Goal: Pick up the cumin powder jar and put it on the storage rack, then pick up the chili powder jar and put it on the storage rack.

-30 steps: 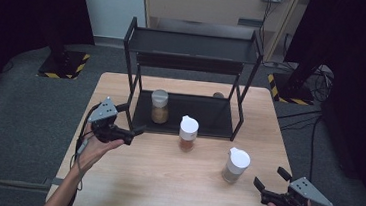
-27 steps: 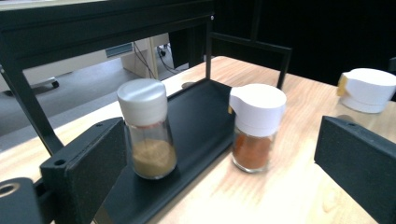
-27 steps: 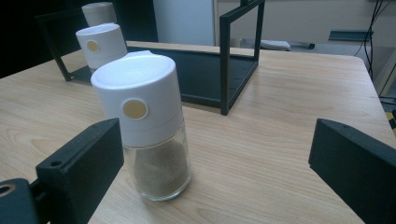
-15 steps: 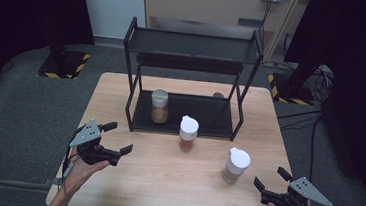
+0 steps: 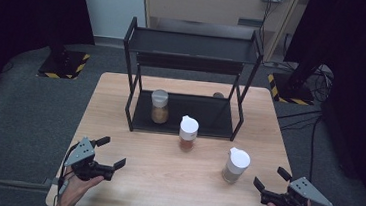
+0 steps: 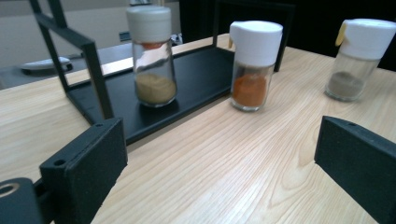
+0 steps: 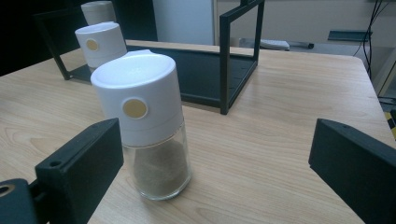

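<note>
The wooden table [image 5: 121,102] was the biggest thing in front of me, one of it, and on its far half stood one black two-tier rack [image 5: 190,53]. Three spice jars made up the work: one with pale yellow powder [image 5: 159,107] stood on the rack's bottom shelf, one with orange powder [image 5: 188,133] stood on the table just in front of that shelf, and one with grey-brown powder [image 5: 236,165] stood alone toward the near right, well apart from the rack.

I held two grippers. The left gripper [image 5: 112,152] hovered over the near left of the table with its jaws spread wide and nothing between them. The right gripper [image 5: 270,179] hung at the near right corner, jaws equally wide and empty, with the grey-brown jar near it and a little ahead; in the right gripper view that jar [image 7: 149,135] stood just inside the left jaw.

I judged the grey-brown jar light, being only about a third full, but rigid and breakable, since the body looked like clear glass. The glass would be slippery, and the white plastic cap [image 7: 137,95] was wider than the body, so I thought the best hold was across the glass just under the cap, where the rim would stop it sliding down.
</note>
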The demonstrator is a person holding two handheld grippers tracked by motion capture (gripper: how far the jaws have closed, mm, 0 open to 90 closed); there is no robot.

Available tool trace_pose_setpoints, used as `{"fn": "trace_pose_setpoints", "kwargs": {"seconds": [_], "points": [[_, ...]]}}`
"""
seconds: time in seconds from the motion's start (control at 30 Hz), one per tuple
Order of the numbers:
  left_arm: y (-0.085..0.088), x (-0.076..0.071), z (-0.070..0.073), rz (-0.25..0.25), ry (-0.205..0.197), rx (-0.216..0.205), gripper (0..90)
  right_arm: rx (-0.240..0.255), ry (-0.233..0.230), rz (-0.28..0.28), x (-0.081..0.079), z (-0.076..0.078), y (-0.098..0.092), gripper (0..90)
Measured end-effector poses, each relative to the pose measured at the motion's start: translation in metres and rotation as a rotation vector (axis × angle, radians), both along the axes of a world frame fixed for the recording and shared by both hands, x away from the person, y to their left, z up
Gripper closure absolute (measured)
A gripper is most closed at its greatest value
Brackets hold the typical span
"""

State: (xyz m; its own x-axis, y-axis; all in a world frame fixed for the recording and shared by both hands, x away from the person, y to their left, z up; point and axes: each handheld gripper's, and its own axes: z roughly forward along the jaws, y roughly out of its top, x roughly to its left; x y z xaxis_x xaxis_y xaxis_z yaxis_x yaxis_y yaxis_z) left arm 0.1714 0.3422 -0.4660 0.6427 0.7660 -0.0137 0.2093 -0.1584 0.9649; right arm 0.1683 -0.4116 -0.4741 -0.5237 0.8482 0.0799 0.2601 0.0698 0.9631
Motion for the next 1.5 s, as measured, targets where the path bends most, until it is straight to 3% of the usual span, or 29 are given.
{"fn": "trace_pose_setpoints", "kwargs": {"seconds": [0.33, 0.57, 0.9, 1.17, 1.5], "points": [[0.008, -0.008, -0.013, -0.006, 0.013, 0.007, 1.7, 0.001, -0.001, 0.003, 0.0, 0.0, 0.0, 3.5], [0.018, -0.004, -0.02, -0.034, 0.01, -0.025, 1.7, 0.001, -0.002, 0.005, 0.001, 0.0, 0.0, 3.5], [0.021, -0.011, -0.023, 0.02, -0.023, -0.012, 0.0, 0.0, 0.003, 0.004, 0.001, 0.0, 0.0, 3.2], [0.018, -0.012, -0.02, 0.014, -0.026, 0.011, 0.0, 0.001, 0.011, 0.007, 0.002, 0.0, 0.0, 2.6], [0.018, -0.011, -0.02, 0.012, -0.021, 0.006, 0.0, 0.001, 0.012, 0.016, 0.002, 0.005, 0.005, 1.0]]}}
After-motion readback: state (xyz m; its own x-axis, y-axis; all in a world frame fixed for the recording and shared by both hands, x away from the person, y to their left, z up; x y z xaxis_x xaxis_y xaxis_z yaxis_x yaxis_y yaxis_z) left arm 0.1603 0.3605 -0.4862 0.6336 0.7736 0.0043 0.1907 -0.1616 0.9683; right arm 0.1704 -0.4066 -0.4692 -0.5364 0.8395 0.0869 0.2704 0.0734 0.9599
